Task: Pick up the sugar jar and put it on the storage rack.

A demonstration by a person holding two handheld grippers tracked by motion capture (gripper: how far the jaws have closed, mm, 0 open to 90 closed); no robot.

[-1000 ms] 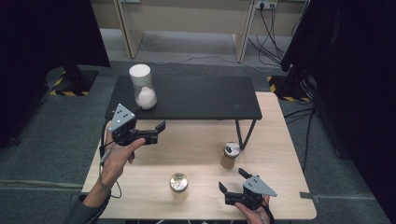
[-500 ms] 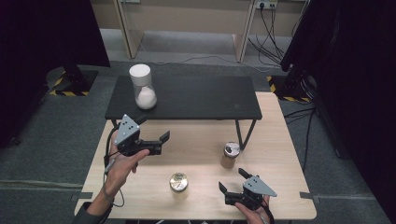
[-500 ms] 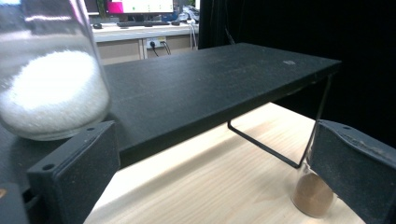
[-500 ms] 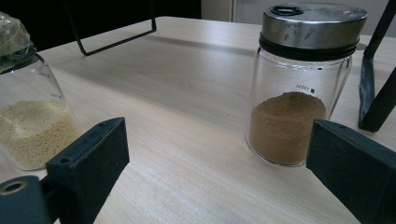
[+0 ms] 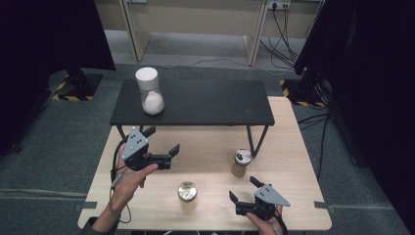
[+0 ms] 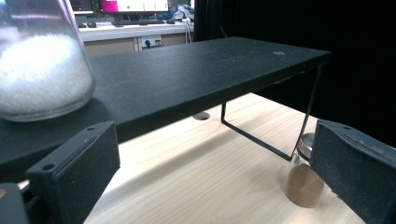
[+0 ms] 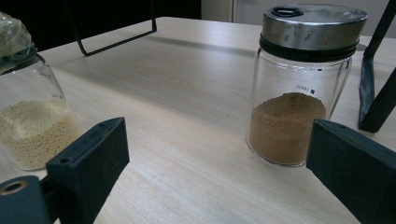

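Observation:
Held above the wooden table (image 5: pixel 293 147), just in front of the black shelf (image 5: pixel 205 103), my left gripper (image 5: pixel 162 140) is open and empty. A white-lidded jar of white grains (image 5: pixel 150 93) stands on the shelf's left end and looms large as the white-grain jar (image 6: pixel 42 70) in the left gripper view. My right gripper (image 5: pixel 243 188) is open near the table's front edge. Ahead of it stand a steel-capped jar of brown powder (image 7: pixel 299 93) and a jar of pale grains (image 7: pixel 28 121). From above, the brown jar (image 5: pixel 240 163) is by the shelf's right leg and the gold-lidded pale jar (image 5: pixel 187 192) lies between my hands.
The shelf's thin wire legs (image 6: pixel 261 135) rest on the table, and one leg (image 7: pixel 373 93) stands right of the brown jar. Grey carpet surrounds the table, with cables (image 5: pixel 288 44) and dark curtains (image 5: pixel 49 39) beyond.
My left gripper has come back from the shelf's front edge toward the person and slightly right, staying open. The right gripper and the jars have not moved.

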